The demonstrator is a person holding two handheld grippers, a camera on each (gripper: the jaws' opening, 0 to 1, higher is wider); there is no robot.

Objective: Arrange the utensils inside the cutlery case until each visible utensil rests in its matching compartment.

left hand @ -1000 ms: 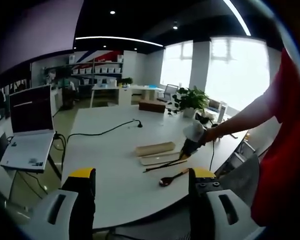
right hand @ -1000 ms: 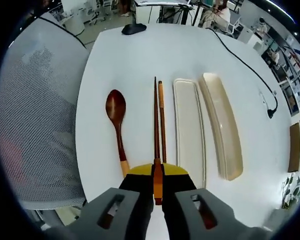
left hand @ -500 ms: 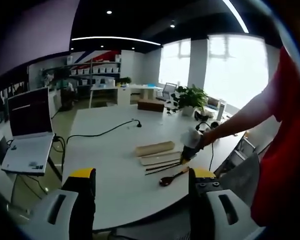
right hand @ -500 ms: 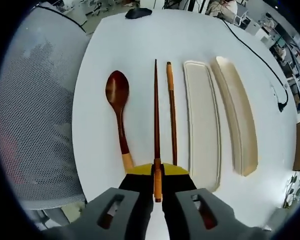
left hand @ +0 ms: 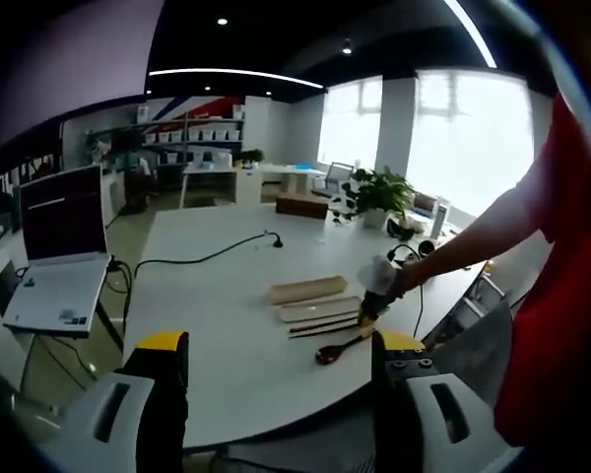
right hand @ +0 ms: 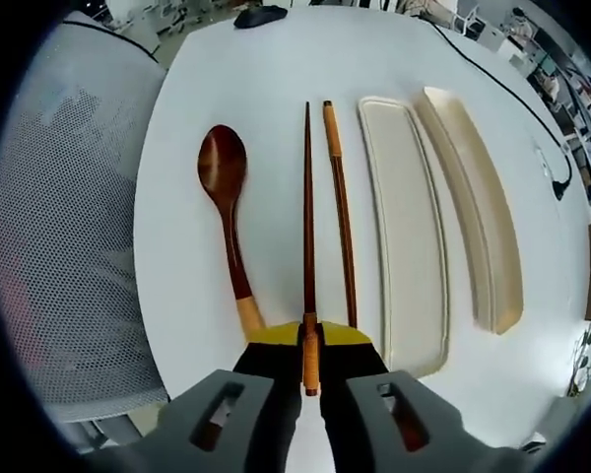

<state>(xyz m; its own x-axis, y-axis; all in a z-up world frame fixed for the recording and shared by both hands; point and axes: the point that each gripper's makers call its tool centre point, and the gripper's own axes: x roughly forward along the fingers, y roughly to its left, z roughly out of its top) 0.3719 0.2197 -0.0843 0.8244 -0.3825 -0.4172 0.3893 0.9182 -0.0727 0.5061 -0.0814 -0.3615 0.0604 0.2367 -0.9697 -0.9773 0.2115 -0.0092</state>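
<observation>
In the right gripper view, the right gripper (right hand: pixel 311 347) had its fingers closed on the orange end of one chopstick (right hand: pixel 308 217), which ran straight away from them over the white tabletop (right hand: pixel 276 69). Just right of it lay the second chopstick (right hand: pixel 340 217), flat on the tabletop with its orange end at the far side, close to the held one but apart from it. Left of both lay the spoon (right hand: pixel 227 212), its dark bowl far and its pale handle tip near the fingers. Right of the chopsticks sat the shallow tray (right hand: pixel 404 227) of the case, open side up and holding nothing, and beside it on the far right the lid (right hand: pixel 478 212), long and beige. A mesh chair (right hand: pixel 64 217) stood left of the tabletop. A dark mouse-like object (right hand: pixel 260 15) lay at the far edge, and a black cable (right hand: pixel 512 94) crossed the far right.

In the left gripper view, the left gripper (left hand: pixel 281 370) hung off the near edge of the tabletop (left hand: pixel 207 296) with its fingers wide apart and holding nothing. Farther off, the person's hand (left hand: pixel 399 281) held the right gripper (left hand: pixel 374 296) down at the spoon (left hand: pixel 340 347), chopsticks (left hand: pixel 320 327), tray (left hand: pixel 315 308) and lid (left hand: pixel 305 290). A laptop (left hand: pixel 54 256) stood at left; a plant (left hand: pixel 374 197) stood at the far end.
</observation>
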